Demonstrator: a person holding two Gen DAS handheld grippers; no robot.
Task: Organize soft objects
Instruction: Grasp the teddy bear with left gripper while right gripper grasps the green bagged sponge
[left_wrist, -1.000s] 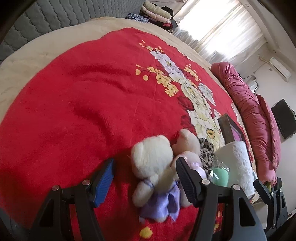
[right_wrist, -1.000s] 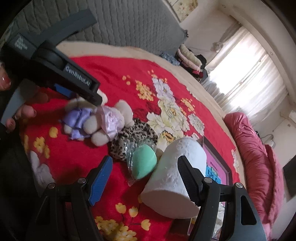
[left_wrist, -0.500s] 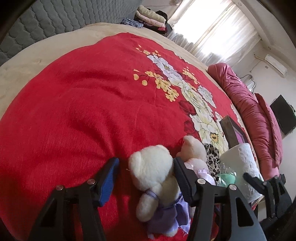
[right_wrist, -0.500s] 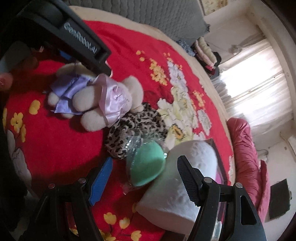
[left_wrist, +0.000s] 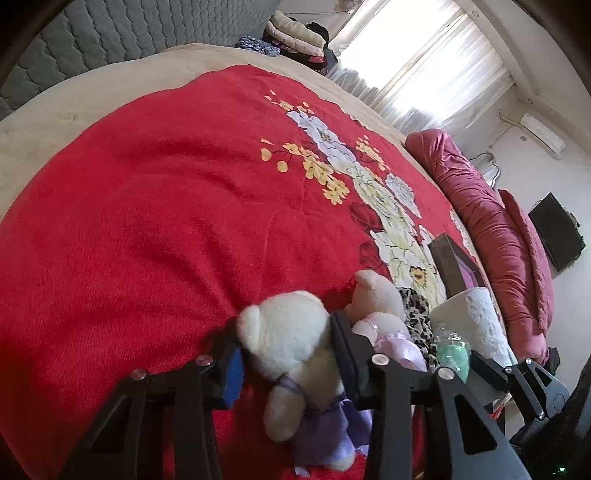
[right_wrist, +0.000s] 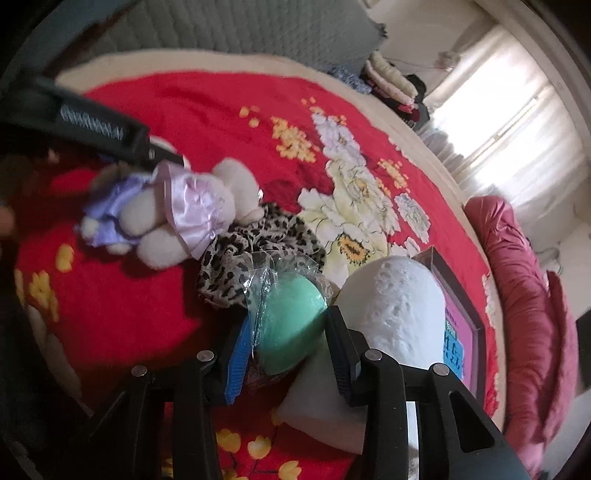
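Note:
Two cream teddy bears lie side by side on the red floral blanket (left_wrist: 147, 221). My left gripper (left_wrist: 286, 350) is shut on the head of the bear in the purple dress (left_wrist: 291, 332); the bear in the pink dress (left_wrist: 380, 299) lies right of it, also in the right wrist view (right_wrist: 192, 210). My right gripper (right_wrist: 286, 354) is shut on the green sponge in a clear wrapper (right_wrist: 291, 325). A leopard-print cloth (right_wrist: 255, 254) lies between the bears and the sponge.
A white paper roll (right_wrist: 391, 321) lies right of the sponge, against a dark box with a pink face (right_wrist: 458, 332). A rolled maroon duvet (left_wrist: 491, 236) lies along the far right. Folded clothes (left_wrist: 295, 33) are stacked beyond the bed. A grey quilted headboard (left_wrist: 110, 37) stands behind.
Both grippers moved forward and closed: the left onto the purple-dress bear's head, the right onto the wrapped green sponge.

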